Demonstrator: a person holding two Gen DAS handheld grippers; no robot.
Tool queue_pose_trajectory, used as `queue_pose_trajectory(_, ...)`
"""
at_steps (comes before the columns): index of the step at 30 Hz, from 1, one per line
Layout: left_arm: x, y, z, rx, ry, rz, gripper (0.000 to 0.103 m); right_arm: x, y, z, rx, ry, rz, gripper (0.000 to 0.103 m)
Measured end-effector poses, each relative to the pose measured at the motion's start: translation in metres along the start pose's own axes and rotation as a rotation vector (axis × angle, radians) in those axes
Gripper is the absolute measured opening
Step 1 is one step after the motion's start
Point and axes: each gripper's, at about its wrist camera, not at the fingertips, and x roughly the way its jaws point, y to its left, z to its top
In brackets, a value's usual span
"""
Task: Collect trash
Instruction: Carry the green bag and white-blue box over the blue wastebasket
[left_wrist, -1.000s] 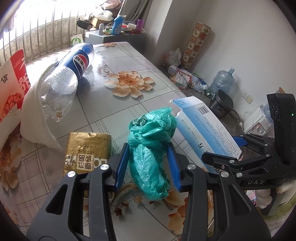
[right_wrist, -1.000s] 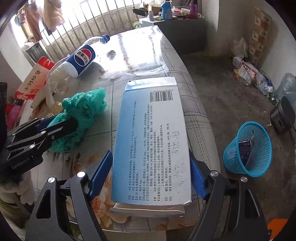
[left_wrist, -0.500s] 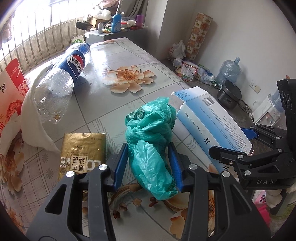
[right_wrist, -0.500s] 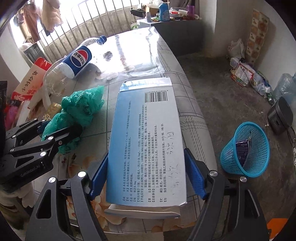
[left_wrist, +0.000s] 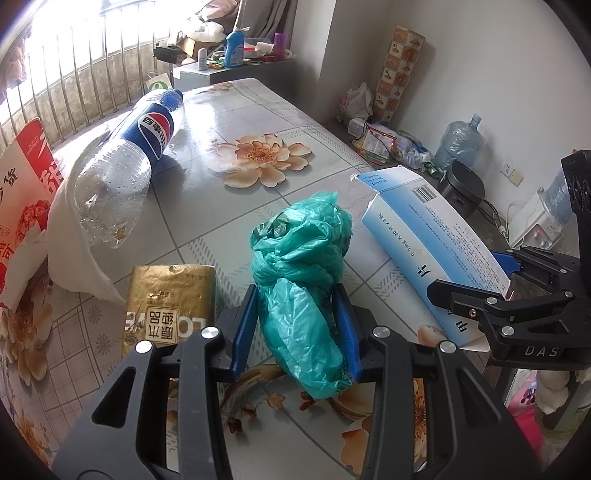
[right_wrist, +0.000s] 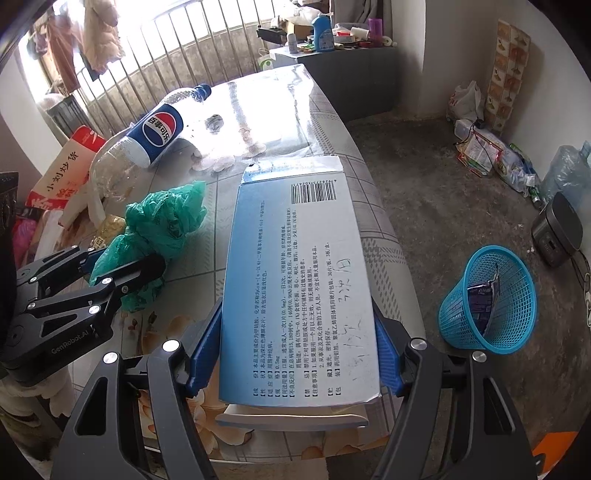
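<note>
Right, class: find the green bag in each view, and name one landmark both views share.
Left wrist: green bag at lower centre, between the left tongs.
Right wrist: green bag at left of centre, left of the blue box.
Shared landmark: the Pepsi bottle lying beyond it.

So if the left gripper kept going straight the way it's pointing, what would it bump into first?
The left gripper already has the green bag squeezed between its fingers, so the bag comes first. It points steeply down, so right behind the bag it would probably hit the table.
</note>
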Motion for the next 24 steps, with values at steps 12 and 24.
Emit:
queue_pose_trajectory(12, -0.010, 0.003, 0.000, -0.004, -0.033, 0.001, 0.037, -0.007, 0.005, 0.000, 0.000, -0.015, 0.001, 0.069)
queue_pose_trajectory(24, -0.028, 0.011, -0.001, -0.023, -0.078, -0.015, 0.037, -0.016, 0.010, 0.000, 0.013, -0.031, 0.000, 0.068)
